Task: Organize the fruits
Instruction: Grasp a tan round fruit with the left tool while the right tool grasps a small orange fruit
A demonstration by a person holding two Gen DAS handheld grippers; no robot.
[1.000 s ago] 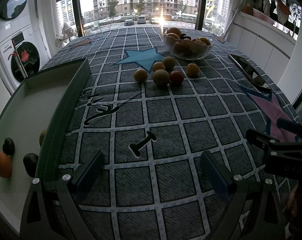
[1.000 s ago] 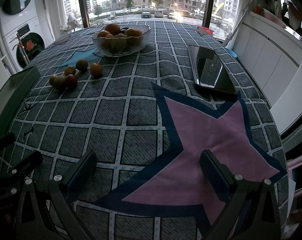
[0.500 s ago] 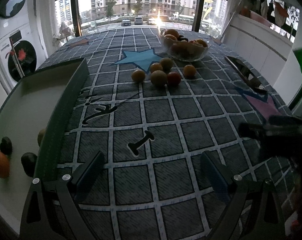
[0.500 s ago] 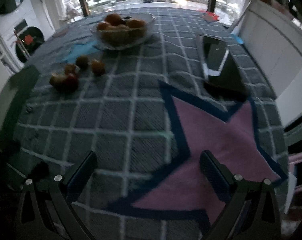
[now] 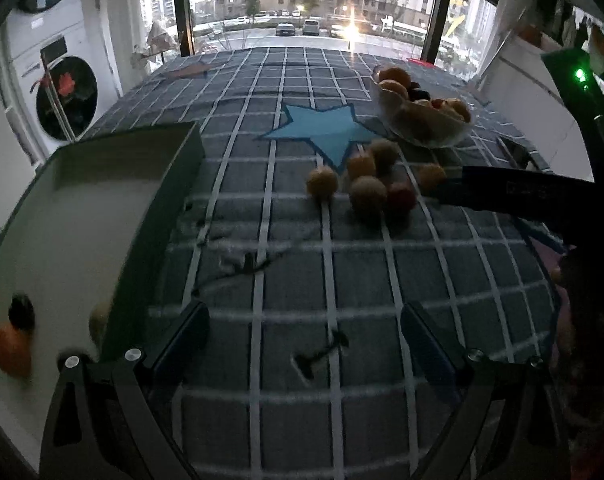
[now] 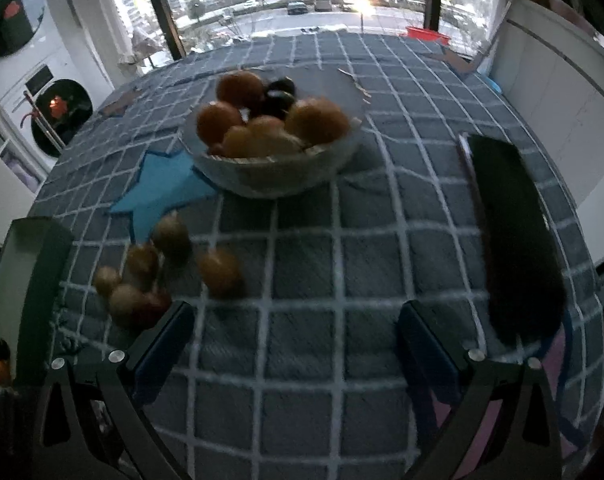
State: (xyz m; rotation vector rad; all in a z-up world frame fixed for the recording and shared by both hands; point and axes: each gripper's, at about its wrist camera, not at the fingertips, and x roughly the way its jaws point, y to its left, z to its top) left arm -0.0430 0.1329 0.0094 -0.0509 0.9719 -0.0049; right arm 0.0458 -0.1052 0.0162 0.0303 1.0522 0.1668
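Several loose fruits point(image 5: 365, 184) lie on the checked tablecloth, also in the right wrist view point(image 6: 166, 272). A glass bowl point(image 5: 425, 128) full of fruit stands behind them; it also shows in the right wrist view point(image 6: 274, 176). A white tray with a green rim point(image 5: 158, 200) at the left holds an orange point(image 5: 10, 350), a dark fruit point(image 5: 20, 312) and a pale fruit point(image 5: 98, 318). My left gripper point(image 5: 305, 344) is open and empty over the cloth. My right gripper point(image 6: 294, 340) is open and empty, just in front of the loose fruits; its dark body point(image 5: 513, 196) reaches in from the right.
A black phone or tablet point(image 6: 509, 236) lies on the cloth at the right. A blue star patch point(image 5: 321, 132) sits beside the bowl. Washing machines point(image 5: 62, 96) stand left of the table, white cabinets point(image 6: 561, 92) right.
The right gripper has moved forward and left towards the bowl and loose fruits, which look much nearer. The left gripper has moved forward a little. Both stayed open.
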